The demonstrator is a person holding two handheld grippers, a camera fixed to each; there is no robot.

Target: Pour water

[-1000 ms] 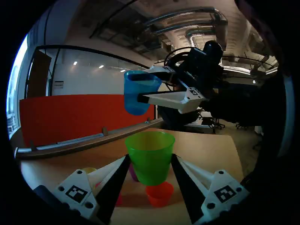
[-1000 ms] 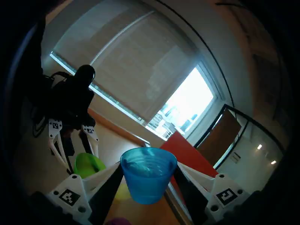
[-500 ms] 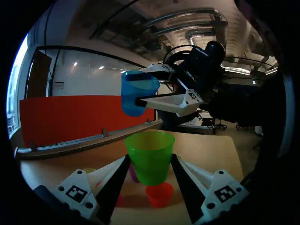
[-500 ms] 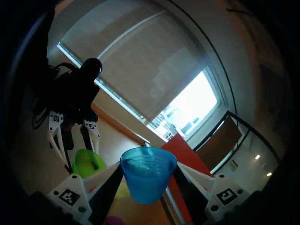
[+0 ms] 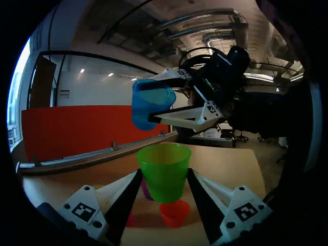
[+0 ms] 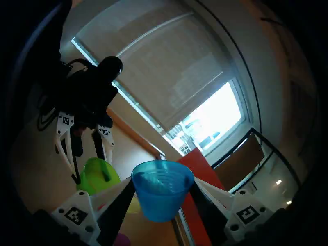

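Right tool (image 6: 162, 185) is down at the bottom, and it's got the blue cup (image 6: 162, 197) clamped, one finger pressed on each side, with the cup's open mouth facing the camera. Off to the left and farther away is the left tool (image 6: 93, 171), dark body up top and two white fingers (image 6: 65, 139) pointing down. A green cup (image 6: 97, 177) sits between them, just left of the blue one and lower. Below that there's tan worktop (image 6: 37, 180), plus a yellow thing (image 6: 133, 205) and a bit of something purple (image 6: 121, 240) at the bottom edge, both too hidden to identify. Behind it all is a big window (image 6: 205, 123) with the blind mostly down, and a red panel (image 6: 197, 194) right behind the blue cup.
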